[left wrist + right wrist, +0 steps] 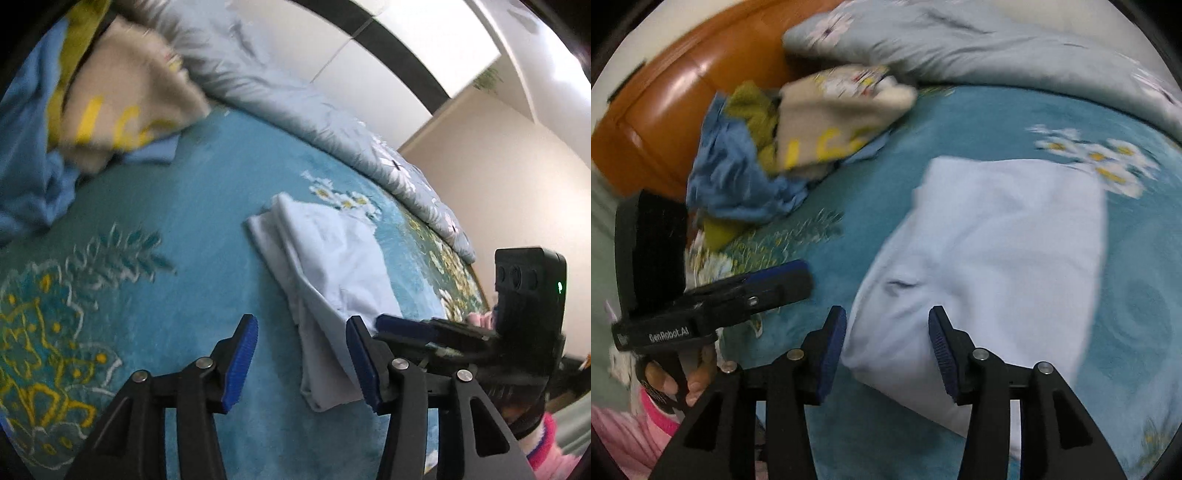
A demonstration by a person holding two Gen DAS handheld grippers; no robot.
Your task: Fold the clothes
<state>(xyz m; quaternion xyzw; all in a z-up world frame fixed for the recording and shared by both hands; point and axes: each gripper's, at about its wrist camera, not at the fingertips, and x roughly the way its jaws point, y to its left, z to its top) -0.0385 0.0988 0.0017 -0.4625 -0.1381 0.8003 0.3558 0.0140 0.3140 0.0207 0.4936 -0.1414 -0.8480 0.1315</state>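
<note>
Folded white garment point(328, 266) lay flat on the teal flowered blanket point(192, 221), its near corner reaching down between the left gripper's point(303, 363) blue pads point(242, 363). Those jaws stood partly apart, and neither pad pressed on the cloth; the corner sat closer to the right-hand pad than to the left-hand one.

From the right wrist view, the same white garment point(1001, 258) spread ahead of and under the right gripper point(888, 354). Its jaws also stood partly apart, with the garment's lower edge lying between them and beneath the right-hand pad. No grip on the fabric was visible; the pads appeared clear of it.

Beyond the left jaws, up and to the left, sat a loose heap of unfolded clothes point(122, 107): a beige piece with yellow lettering over blue and olive cloth. In the right wrist view that heap point(798, 147) lay ahead and to the left, against an orange-brown headboard point(676, 107). A pale grey-blue flowered duvet point(997, 44) was bunched along the far side of the blanket.

The left gripper point(786, 277) appeared left of the right jaws, held by a hand point(683, 384) in a pink sleeve point(624, 432).
</note>
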